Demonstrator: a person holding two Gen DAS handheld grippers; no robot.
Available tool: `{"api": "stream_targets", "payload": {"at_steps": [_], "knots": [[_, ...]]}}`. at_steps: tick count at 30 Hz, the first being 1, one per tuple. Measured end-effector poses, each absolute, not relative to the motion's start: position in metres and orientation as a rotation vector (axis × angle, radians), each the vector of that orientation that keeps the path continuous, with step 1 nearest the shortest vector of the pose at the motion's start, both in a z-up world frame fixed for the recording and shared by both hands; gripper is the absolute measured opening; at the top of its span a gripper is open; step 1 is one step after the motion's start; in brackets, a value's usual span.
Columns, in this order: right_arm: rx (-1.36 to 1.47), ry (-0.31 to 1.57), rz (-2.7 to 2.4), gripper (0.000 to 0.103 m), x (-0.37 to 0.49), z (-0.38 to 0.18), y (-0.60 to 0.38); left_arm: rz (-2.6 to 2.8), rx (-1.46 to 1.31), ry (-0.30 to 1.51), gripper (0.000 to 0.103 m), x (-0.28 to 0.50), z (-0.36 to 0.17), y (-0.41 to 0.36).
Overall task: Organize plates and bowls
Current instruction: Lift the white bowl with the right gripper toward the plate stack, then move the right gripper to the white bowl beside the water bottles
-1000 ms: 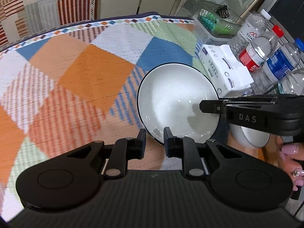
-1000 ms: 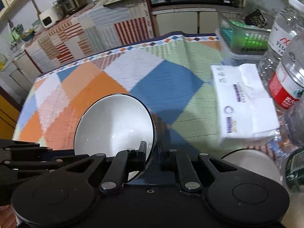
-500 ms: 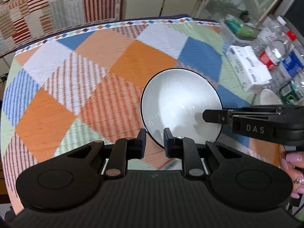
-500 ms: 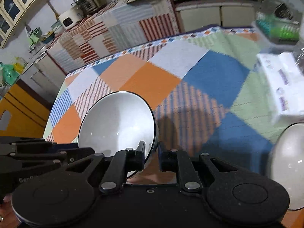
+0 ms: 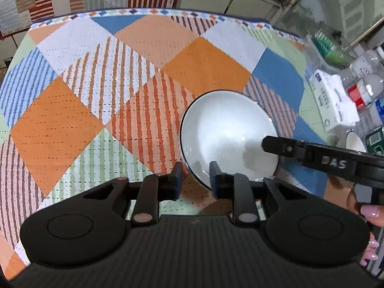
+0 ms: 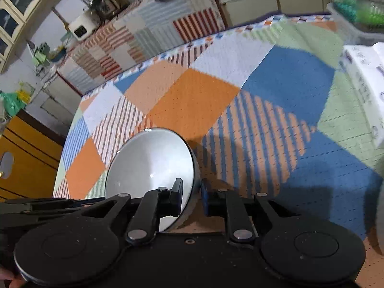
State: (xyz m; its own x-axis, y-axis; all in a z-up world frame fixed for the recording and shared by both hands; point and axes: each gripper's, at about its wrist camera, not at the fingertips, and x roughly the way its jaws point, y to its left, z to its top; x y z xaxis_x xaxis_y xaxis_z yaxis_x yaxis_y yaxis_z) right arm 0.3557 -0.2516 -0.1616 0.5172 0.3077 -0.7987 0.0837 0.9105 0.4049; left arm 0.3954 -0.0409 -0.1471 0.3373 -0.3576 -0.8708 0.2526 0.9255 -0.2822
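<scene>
A white bowl [image 5: 225, 134] with a dark rim is held tilted above the chequered tablecloth [image 5: 96, 91]. My left gripper [image 5: 195, 178] is shut on its near rim. My right gripper [image 6: 192, 195] is shut on the bowl's [image 6: 148, 160] right rim; its finger [image 5: 288, 147] reaches over the bowl in the left wrist view. A second white bowl [image 5: 352, 141] sits at the right edge of the table, partly hidden behind the right gripper.
A white tissue pack [image 5: 333, 100] and several water bottles [image 5: 360, 91] stand along the table's right side, with a clear box of green items [image 6: 360, 12] behind them. Cabinets draped in striped cloth [image 6: 144, 33] lie beyond the table's far edge.
Both grippers have carried the bowl to the left, away from the bottles and tissue pack. The second bowl has slid toward the right edge of both views.
</scene>
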Motion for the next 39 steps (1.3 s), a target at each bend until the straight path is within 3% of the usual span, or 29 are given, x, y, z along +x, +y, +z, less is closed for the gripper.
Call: {"api": "stream_targets", "payload": {"at_steps": [2, 6, 8, 15, 23, 32, 34, 39], "knots": [[0.441, 0.991, 0.14, 0.031, 0.347, -0.152, -0.259, -0.384, -0.103, 1.143, 0.04, 0.391, -0.139, -0.039], [0.464, 0.936, 0.141, 0.033, 0.322, -0.127, -0.277, -0.38, -0.092, 1.115, 0.045, 0.378, -0.119, -0.037], [0.446, 0.912, 0.139, 0.039, 0.306, -0.113, -0.285, -0.385, -0.076, 1.108, 0.047, 0.37, -0.108, -0.038], [0.334, 0.869, 0.194, 0.039, 0.248, -0.066, -0.298, -0.439, 0.034, 1.075, 0.055, 0.334, -0.067, -0.05], [0.142, 0.795, 0.134, 0.057, 0.187, -0.028, -0.3, -0.54, 0.14, 1.058, 0.062, 0.299, -0.034, -0.074], [0.058, 0.808, 0.094, 0.063, 0.147, -0.041, -0.313, -0.64, 0.207, 1.054, 0.065, 0.28, -0.031, -0.119], [0.004, 0.795, 0.073, 0.069, 0.14, -0.047, -0.309, -0.661, 0.213, 1.053, 0.065, 0.279, -0.032, -0.131], [-0.028, 0.809, 0.041, 0.07, 0.139, -0.056, -0.32, -0.727, 0.188, 1.059, 0.065, 0.282, -0.041, -0.163]]}}
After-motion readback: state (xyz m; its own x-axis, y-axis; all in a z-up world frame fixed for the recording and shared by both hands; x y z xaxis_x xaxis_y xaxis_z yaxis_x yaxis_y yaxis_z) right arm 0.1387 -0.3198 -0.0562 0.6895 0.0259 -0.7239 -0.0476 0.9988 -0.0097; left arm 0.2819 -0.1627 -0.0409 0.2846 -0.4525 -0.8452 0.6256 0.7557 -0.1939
